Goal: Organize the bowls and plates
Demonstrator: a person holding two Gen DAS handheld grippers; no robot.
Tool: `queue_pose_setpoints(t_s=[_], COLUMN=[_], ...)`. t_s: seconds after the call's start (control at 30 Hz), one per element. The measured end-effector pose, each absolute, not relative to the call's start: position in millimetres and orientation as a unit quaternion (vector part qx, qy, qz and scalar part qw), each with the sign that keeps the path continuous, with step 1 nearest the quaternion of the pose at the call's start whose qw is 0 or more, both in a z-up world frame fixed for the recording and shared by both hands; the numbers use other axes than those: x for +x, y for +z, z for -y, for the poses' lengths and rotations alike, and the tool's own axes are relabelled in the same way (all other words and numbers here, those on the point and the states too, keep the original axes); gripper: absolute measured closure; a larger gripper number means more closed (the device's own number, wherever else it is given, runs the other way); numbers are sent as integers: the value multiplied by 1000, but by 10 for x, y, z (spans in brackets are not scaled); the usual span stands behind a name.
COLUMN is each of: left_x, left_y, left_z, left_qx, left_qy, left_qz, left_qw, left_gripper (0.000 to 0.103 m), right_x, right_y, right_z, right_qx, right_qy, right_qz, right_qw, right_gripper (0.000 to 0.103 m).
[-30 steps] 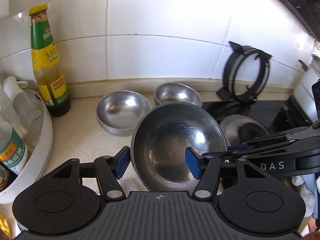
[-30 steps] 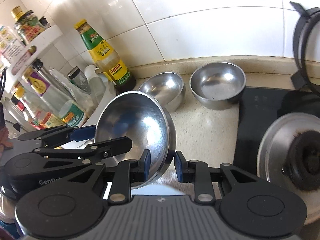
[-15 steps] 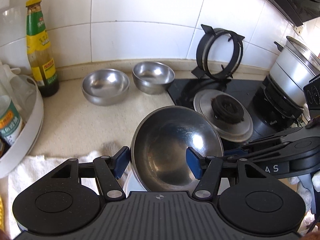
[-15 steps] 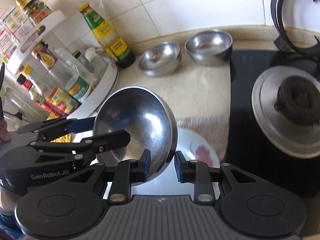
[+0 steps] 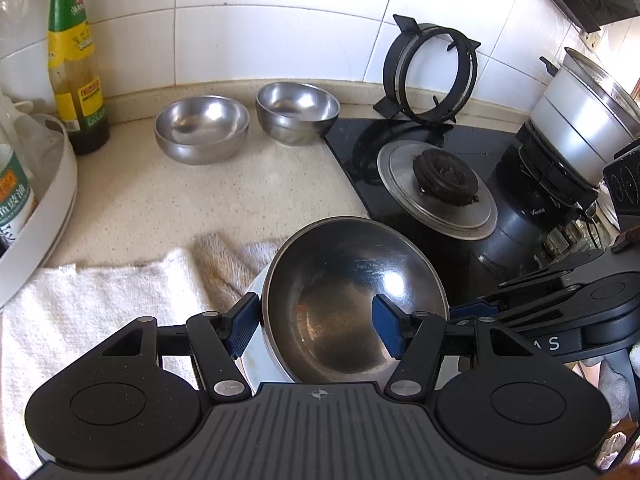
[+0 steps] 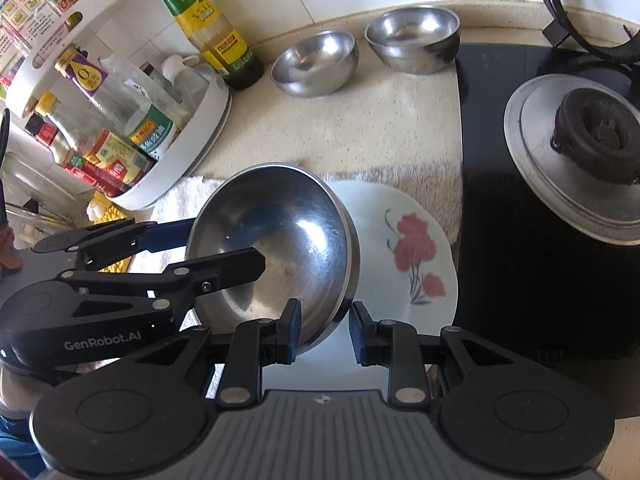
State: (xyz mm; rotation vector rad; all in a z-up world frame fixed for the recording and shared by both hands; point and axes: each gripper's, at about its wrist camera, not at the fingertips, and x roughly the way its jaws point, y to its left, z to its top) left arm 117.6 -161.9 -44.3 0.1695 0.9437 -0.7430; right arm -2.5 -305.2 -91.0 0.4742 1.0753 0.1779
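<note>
A large steel bowl (image 5: 352, 300) hangs tilted between both grippers, just above a white plate with a red flower (image 6: 412, 248). My left gripper (image 5: 316, 328) is shut on the bowl's left wall, one pad outside and one inside. At the near rim (image 6: 336, 312) my right gripper (image 6: 324, 334) is shut on the bowl in the same way. Two smaller steel bowls (image 5: 202, 128) (image 5: 298, 118) stand side by side against the back wall; the right wrist view shows them too (image 6: 316, 62) (image 6: 414, 38). The large bowl hides most of the plate in the left wrist view.
The plate lies on a white towel (image 5: 100, 300) at the counter's front. A white rack of bottles (image 6: 208, 120) and a sauce bottle (image 5: 76, 80) stand left. Right are the black hob's burner (image 5: 436, 180), a pan ring (image 5: 432, 68) against the tiles and a pot (image 5: 580, 120).
Both grippers have carried the large bowl back from the wall to the counter's front. It now hangs over the flower plate, and the two small bowls lie farther away.
</note>
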Motion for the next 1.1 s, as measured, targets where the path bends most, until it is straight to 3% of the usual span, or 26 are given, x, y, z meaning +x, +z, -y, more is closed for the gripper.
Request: queue_pose_setpoints(t_s=[0.63,1.1], left_x=[1290,2074], left_y=[-485,-252], left_z=[1737,1845], left_qx=[84,56], left_qy=[-340,-298], left_qz=[-451,-425], left_qw=[821,853], left_gripper=[35,36], right_x=[125,1137], right_y=[-955,-734], right_z=[3181,3352], right_qx=[226,193], right_qy=[96,107], right_qz=[-518,-489], right_qw=[820,844], right_gripper=[71,71])
